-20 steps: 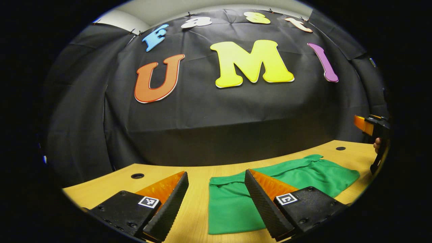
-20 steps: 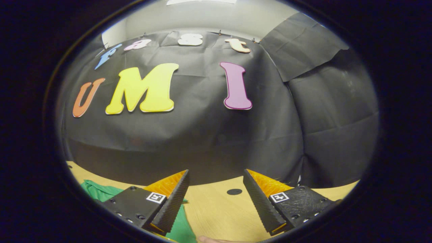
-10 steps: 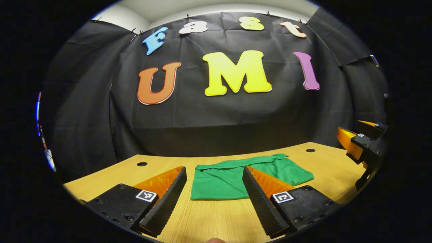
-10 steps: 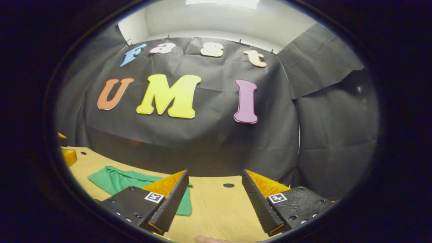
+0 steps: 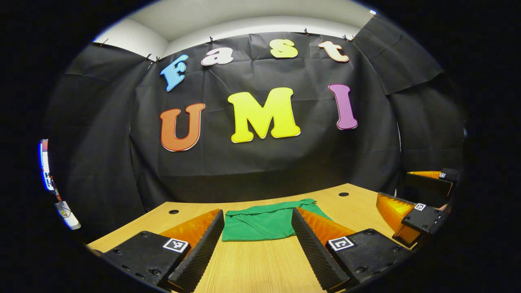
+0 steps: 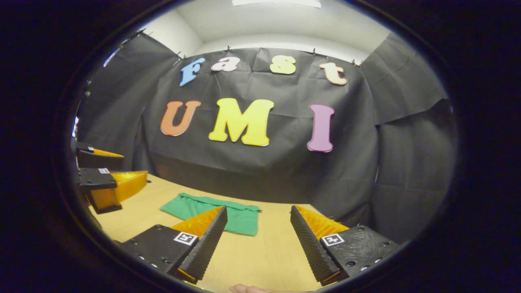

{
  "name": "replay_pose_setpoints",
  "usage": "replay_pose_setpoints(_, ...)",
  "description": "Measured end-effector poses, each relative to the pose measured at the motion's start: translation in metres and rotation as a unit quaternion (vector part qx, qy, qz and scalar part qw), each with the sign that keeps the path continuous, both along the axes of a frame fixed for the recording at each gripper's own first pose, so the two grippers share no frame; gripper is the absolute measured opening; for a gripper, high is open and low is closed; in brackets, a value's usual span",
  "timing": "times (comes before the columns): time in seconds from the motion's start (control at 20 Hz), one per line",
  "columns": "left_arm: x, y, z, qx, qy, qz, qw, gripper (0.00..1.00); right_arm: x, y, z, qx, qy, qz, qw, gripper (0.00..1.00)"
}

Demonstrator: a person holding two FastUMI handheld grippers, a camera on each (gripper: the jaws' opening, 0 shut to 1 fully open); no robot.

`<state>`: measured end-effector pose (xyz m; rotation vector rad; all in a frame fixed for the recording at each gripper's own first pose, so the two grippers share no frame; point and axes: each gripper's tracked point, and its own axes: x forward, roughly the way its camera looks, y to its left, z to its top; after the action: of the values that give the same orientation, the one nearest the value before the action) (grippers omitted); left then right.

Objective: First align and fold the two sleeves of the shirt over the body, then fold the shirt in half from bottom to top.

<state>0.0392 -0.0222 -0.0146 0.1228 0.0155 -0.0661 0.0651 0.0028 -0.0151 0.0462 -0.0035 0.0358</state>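
The folded green shirt (image 5: 262, 222) lies flat on the wooden surface (image 5: 252, 264), at lower centre of the left gripper view, beyond the spread, empty fingers of the left tool (image 5: 257, 248). The right tool (image 6: 256, 244), also released, hovers level, apart from the shirt.

Green shirt (image 5: 260, 223): near right corner hidden behind the left gripper's (image 5: 257, 248) own finger in the left gripper view; near left part covered by the right gripper's (image 6: 256, 244) finger in the right gripper view. Sleeves could not be told apart within the folded cloth. Wooden table (image 5: 260, 264): near edge cut off below the shirt in both views.
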Motion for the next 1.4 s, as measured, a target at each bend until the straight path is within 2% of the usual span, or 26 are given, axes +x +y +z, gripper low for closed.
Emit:
replay_pose_setpoints(0.1,-0.018,-0.009,0.004,-0.015,0.006,-0.014,1.0,1.0,-0.014,-0.008,-0.001,0.009,0.022,-0.005,1.0,0.96)
replay_pose_setpoints(0.2,-0.033,-0.003,0.012,-0.013,-0.007,-0.006,1.0,1.0,-0.027,-0.001,0.007,0.016,0.013,0.015,1.0,0.95)
replay_pose_setpoints(0.3,-0.039,-0.005,0.01,-0.02,-0.013,-0.016,1.0,1.0,-0.042,0.004,0.002,0.015,0.011,0.027,0.999,0.95)
replay_pose_setpoints(0.5,-0.04,-0.004,0.008,-0.026,-0.008,-0.023,0.999,1.0,-0.055,0.002,0.004,-0.014,-0.01,0.005,1.0,0.95)
replay_pose_setpoints(0.7,-0.04,0.001,0.008,-0.032,-0.009,-0.013,0.999,1.0,-0.066,0.002,0.009,-0.028,-0.029,-0.002,0.999,0.96)
replay_pose_setpoints(1.1,-0.045,0.001,0.014,-0.025,-0.022,-0.006,0.999,1.0,-0.065,-0.001,0.001,-0.025,-0.026,-0.003,0.999,0.96)
replay_pose_setpoints(1.4,-0.04,0.011,0.011,-0.042,-0.023,0.02,0.999,1.0,-0.056,-0.011,-0.008,-0.033,-0.016,-0.011,0.999,0.97)
